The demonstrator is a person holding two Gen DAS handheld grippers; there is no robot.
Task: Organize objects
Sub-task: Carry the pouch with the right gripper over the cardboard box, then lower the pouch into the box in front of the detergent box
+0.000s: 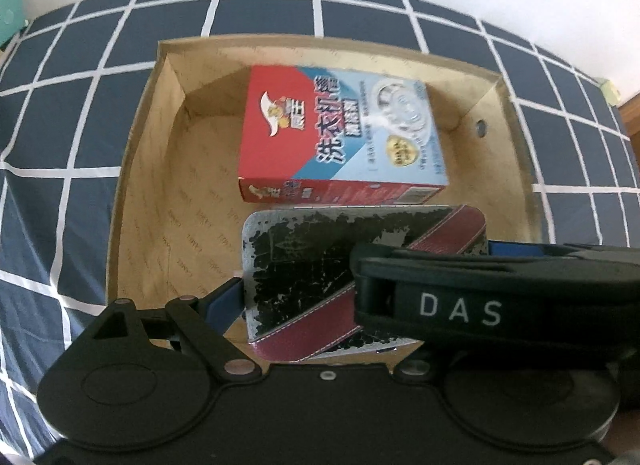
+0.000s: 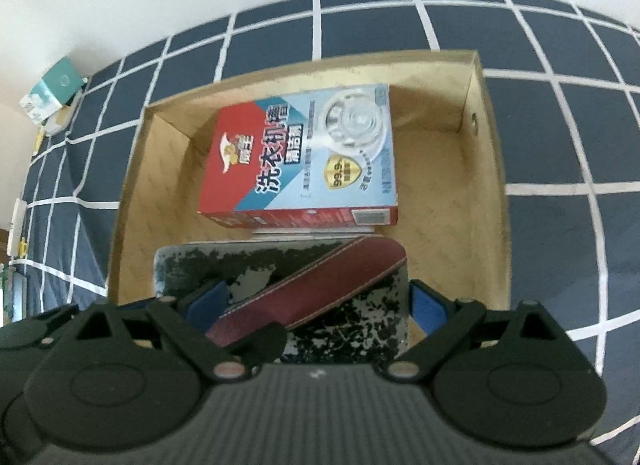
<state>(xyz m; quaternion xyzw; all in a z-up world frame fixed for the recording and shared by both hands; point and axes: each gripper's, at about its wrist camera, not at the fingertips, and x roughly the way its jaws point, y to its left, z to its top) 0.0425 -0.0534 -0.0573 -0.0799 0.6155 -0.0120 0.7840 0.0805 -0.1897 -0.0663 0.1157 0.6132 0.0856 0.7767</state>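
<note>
A worn black case with a maroon diagonal strap (image 1: 304, 265) (image 2: 320, 289) hangs over the near part of an open cardboard box (image 1: 140, 153) (image 2: 490, 169). A red and blue detergent box (image 1: 340, 133) (image 2: 304, 161) lies flat inside the cardboard box, farther back. My left gripper (image 1: 360, 265) holds the case, with blue pads at its left and right edges. My right gripper (image 2: 316, 301) is also shut on the case, its blue pads (image 2: 428, 309) against both sides. The right gripper's arm crosses the left wrist view (image 1: 480, 297).
The cardboard box sits on a navy bedspread with white grid lines (image 1: 60, 105) (image 2: 580, 125). A teal and white box (image 2: 52, 93) lies at the far left edge of the bed. A white wall stands behind.
</note>
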